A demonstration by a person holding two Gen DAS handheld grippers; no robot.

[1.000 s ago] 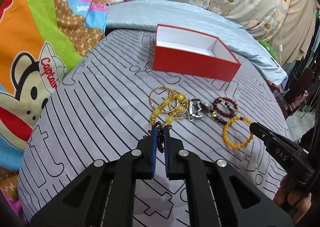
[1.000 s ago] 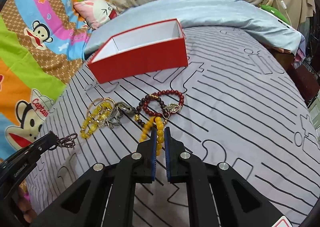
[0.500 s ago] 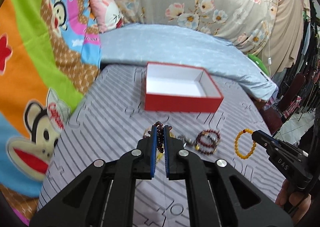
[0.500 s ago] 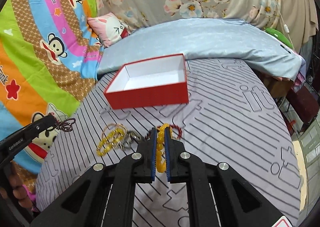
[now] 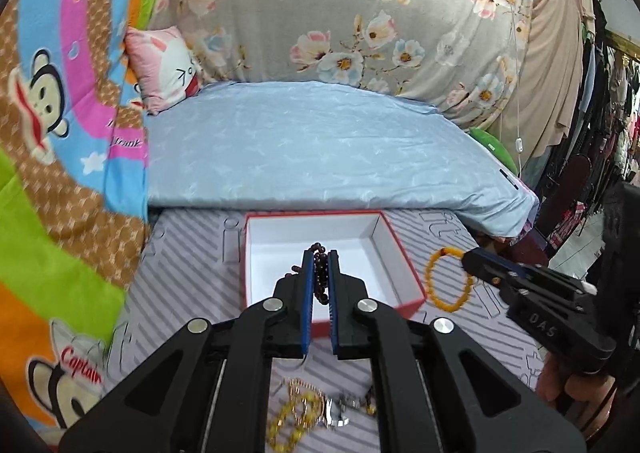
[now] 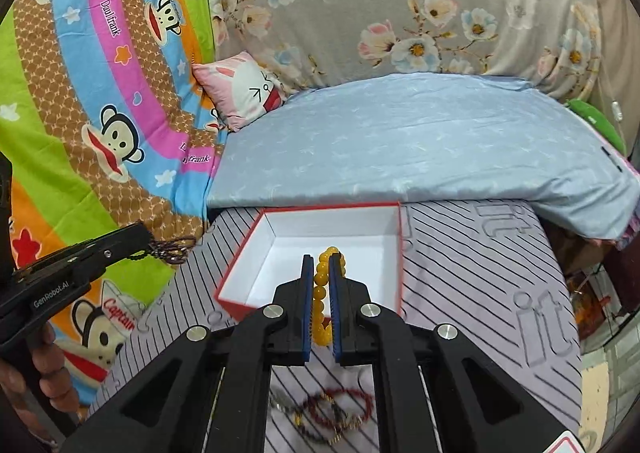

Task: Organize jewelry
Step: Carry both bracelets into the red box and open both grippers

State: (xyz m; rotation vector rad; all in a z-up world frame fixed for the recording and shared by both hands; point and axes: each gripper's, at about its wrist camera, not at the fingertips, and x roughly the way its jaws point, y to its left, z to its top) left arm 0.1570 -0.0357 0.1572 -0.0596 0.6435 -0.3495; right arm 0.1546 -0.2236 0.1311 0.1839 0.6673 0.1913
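left gripper (image 5: 320,277) pinching dark bead bracelet (image 5: 319,273), raised in front of open red box (image 5: 404,253). right gripper (image 6: 322,281) pinching yellow bead bracelet (image 6: 322,293), likewise before box. remaining jewelry (image 5: 312,417) lying on striped mat (image 5: 192,285), near side of box.

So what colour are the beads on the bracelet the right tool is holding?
Yellow-orange, like amber. The bracelet shows best in the right wrist view, pinched in the right tool.

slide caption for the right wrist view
Right gripper holds a yellow bracelet in front of the open red box.
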